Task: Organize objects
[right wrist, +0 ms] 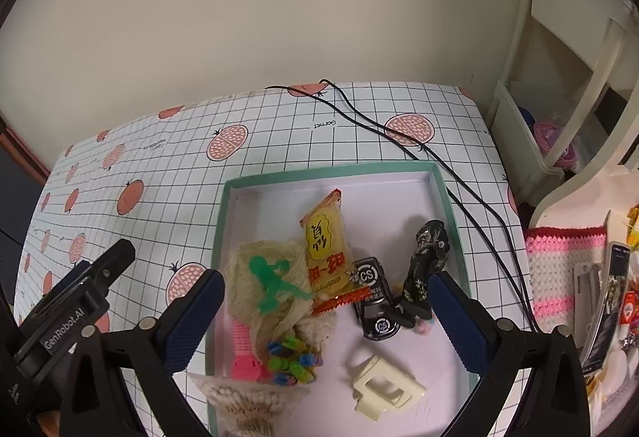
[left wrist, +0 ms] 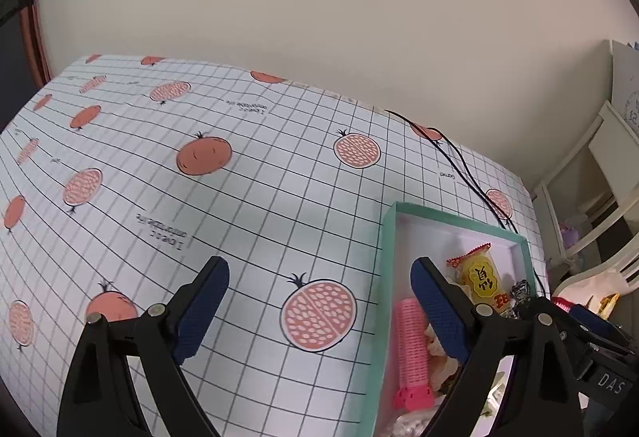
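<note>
A teal-rimmed tray [right wrist: 451, 197] sits on a grid-patterned tablecloth [left wrist: 239, 197] printed with pomegranates and the words "I love a comfortable life" and "Garnet". In the tray lie a yellow snack packet [right wrist: 327, 249] with Chinese characters, a black "CS" lighter [right wrist: 373, 301], a pink roller [left wrist: 411, 349] and a cream clip [right wrist: 385, 387]. The left gripper [left wrist: 319, 311] and right gripper [right wrist: 325, 321] are both spread wide, holding nothing. The left gripper's body reads "GenRobot.AI".

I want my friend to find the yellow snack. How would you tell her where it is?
Look for the shallow box with the mint-green rim on the fruit-patterned tablecloth. In the middle of it lies the snack packet, between a net pouch with a green figure and a black tin. It is the only yellow packet, with crimped red ends.
</note>
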Tool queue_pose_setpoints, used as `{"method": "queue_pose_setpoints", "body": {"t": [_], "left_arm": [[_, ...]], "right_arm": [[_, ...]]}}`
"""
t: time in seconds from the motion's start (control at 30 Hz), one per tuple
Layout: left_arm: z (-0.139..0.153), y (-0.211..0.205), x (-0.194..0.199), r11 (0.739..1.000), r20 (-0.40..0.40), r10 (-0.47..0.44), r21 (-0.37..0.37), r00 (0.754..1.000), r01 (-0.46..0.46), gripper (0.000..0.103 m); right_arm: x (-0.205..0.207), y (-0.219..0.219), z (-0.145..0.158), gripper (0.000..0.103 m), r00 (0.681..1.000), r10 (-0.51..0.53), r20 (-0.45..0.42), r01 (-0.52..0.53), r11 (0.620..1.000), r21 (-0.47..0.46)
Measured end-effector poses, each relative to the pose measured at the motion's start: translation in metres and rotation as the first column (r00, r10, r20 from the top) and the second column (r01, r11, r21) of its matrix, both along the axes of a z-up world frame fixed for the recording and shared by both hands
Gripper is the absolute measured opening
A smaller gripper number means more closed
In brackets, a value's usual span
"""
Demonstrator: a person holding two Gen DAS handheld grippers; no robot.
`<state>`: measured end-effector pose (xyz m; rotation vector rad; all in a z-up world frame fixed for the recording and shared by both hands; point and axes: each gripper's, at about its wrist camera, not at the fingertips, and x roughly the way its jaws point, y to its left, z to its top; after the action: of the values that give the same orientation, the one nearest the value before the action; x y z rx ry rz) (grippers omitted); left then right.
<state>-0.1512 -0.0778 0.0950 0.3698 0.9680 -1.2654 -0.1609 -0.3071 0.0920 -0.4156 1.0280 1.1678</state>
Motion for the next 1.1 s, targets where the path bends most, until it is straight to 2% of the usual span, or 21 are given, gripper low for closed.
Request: {"method": "queue_pose_setpoints", "body": {"t": [0.13, 0.3, 0.43, 0.73, 1.1], "left_arm": [[0.005, 0.007, 0.000, 1.000, 0.041, -0.010, 0.001, 0.999, 0.010, 0.093], [0.011, 0.019, 0.003, 1.000, 0.041, -0.022, -0.004, 0.999, 0.023, 0.093], [0.015, 0.031, 0.004, 1.000, 0.074, -0.031, 0.005, 0.997, 0.031, 0.093], [0.020, 0.055, 0.008, 0.997, 0.095, -0.073, 0.030, 0.993, 0.070, 0.093], [0.014, 0.088, 0.006, 0.988, 0.129, -0.143, 0.078, 0.981, 0.133, 0.093]], "right_arm": [[-0.006, -0.006, 0.004, 0.103, 1.000, 0.012, 0.013, -0.012, 1.000, -0.006], [-0.014, -0.018, 0.009, 0.103, 0.999, 0.030, 0.023, -0.030, 1.000, -0.006], [-0.022, -0.029, 0.009, 0.103, 0.998, 0.047, 0.039, -0.046, 0.999, -0.017], [-0.032, -0.054, 0.003, 0.103, 0.998, 0.038, 0.049, -0.036, 0.999, -0.038], [-0.044, -0.086, -0.016, 0.103, 0.999, 0.035, 0.020, -0.034, 0.997, -0.063]]}}
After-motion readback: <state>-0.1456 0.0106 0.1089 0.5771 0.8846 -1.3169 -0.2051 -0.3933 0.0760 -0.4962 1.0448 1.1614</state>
